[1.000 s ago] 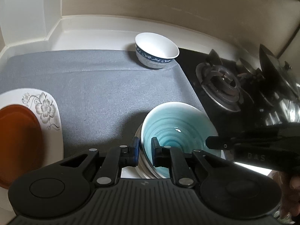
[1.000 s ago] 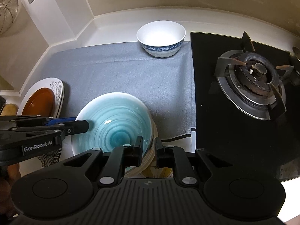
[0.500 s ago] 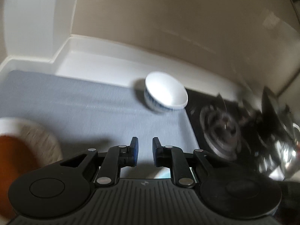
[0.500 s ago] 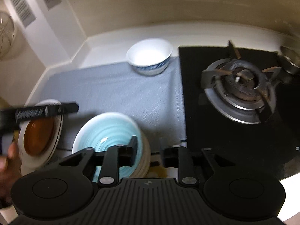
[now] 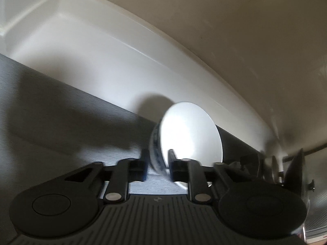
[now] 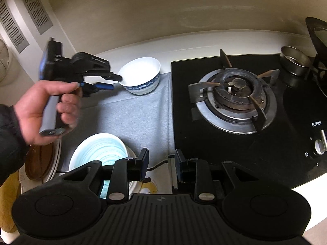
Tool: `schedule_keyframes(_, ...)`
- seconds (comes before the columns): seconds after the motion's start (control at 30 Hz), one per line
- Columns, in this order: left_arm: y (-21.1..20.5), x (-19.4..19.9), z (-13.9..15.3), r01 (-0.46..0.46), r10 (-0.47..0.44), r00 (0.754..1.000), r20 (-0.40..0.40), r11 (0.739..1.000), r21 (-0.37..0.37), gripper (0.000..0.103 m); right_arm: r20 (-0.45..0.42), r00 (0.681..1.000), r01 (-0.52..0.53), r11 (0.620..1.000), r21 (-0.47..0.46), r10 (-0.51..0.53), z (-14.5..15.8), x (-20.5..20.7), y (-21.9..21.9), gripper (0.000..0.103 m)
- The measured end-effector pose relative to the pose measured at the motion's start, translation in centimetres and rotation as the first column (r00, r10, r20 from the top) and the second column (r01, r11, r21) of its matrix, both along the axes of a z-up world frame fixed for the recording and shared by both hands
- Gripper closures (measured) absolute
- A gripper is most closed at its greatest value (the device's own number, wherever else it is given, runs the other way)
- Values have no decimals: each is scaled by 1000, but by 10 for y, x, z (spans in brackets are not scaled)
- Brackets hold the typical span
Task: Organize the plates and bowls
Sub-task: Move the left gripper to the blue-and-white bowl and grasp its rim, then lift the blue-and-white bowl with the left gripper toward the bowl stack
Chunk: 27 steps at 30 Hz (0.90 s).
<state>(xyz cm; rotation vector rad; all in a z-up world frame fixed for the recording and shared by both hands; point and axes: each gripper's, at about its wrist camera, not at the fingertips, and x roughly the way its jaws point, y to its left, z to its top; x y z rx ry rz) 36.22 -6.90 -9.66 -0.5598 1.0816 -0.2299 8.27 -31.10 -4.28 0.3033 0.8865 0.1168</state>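
my left claw (image 5: 156,164) has left the teal bowl (image 6: 102,151) and just closed on the white bowl's (image 5: 190,134) rim; right claw (image 6: 161,163) stands part open, empty, stove (image 6: 235,98) to its right.

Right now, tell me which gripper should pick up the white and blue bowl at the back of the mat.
Left. The left gripper has just been closing, its fingers straddling the rim of the white and blue bowl. The right gripper hangs empty near the teal bowl, far from it.
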Motion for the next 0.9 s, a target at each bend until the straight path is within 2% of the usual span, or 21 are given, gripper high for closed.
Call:
schedule_keyframes(0.07, -3, -1, 4, 26, -27, 1000, 13, 999, 30, 89, 1, 1000, -4, 1000, 4, 4, 0, 2, -2, 73)
schedule_keyframes(0.17, 6, -14, 7, 34, -33, 999, -17, 998, 50, 89, 9, 1000, -20, 1000, 15, 20, 1, 9, -2, 73)
schedule_keyframes(0.4, 44, -61, 21, 72, -65, 996, -61, 990, 122, 90, 45, 993, -111, 993, 49, 109, 5, 57, 18, 73)
schedule_keyframes(0.5, 48, -80, 25, 102, -97, 995, -38, 979, 174, 88, 56, 985, -167, 985, 50, 164, 3, 86, 33, 73)
schedule_keyframes(0.6, 42, -88, 33, 81, -86, 996, 14, 970, 230, 82, 46, 977, -211, 976, 45, 209, -4, 118, 49, 73)
schedule_keyframes(0.73, 37, -90, 41, 40, -62, 995, 75, 963, 265, 82, 18, 972, -233, 972, 26, 232, -16, 152, 64, 73)
schedule_keyframes(0.9, 42, -83, 36, 6, -29, 997, 75, 956, 294, 82, -42, 970, -241, 970, 7, 241, -38, 182, 72, 73)
